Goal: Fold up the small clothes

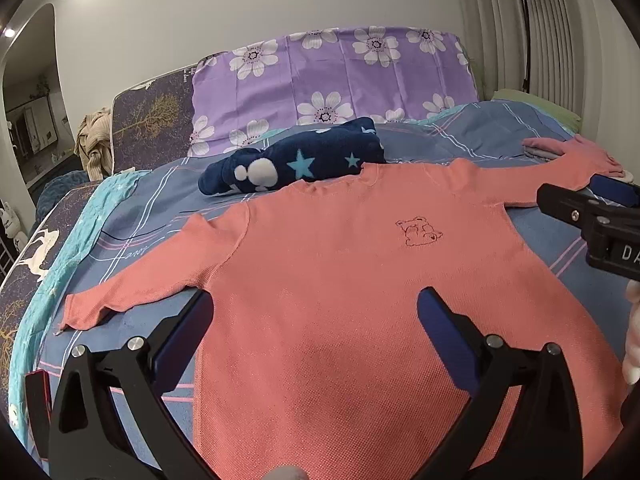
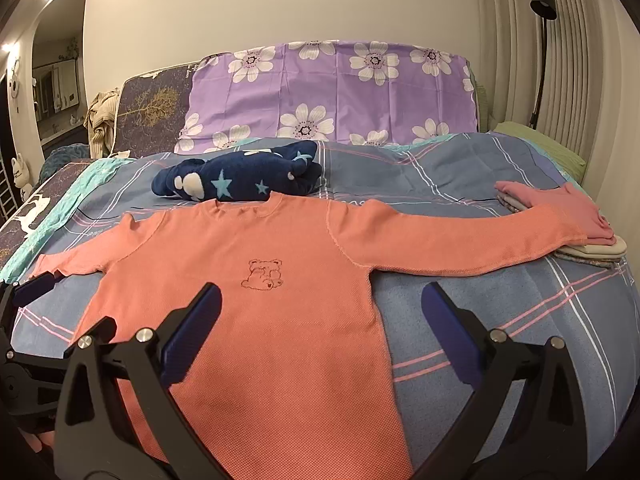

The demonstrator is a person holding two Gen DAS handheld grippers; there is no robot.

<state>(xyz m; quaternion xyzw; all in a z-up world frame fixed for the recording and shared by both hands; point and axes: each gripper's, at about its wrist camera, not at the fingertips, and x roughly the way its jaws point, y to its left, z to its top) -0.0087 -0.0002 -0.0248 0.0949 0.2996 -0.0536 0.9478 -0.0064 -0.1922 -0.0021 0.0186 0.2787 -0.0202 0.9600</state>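
Note:
A salmon-pink long-sleeved shirt with a small bear outline on the chest lies flat, face up, on the blue plaid bed cover, both sleeves spread out. It also shows in the right wrist view. My left gripper is open and empty, hovering over the shirt's lower left side. My right gripper is open and empty over the shirt's lower right edge. The right gripper's body shows at the right edge of the left wrist view.
A navy star-print fleece garment lies bunched just beyond the shirt's collar. A stack of folded clothes sits under the right sleeve's cuff. Purple flowered pillows stand at the headboard. A turquoise cloth lies along the left bed edge.

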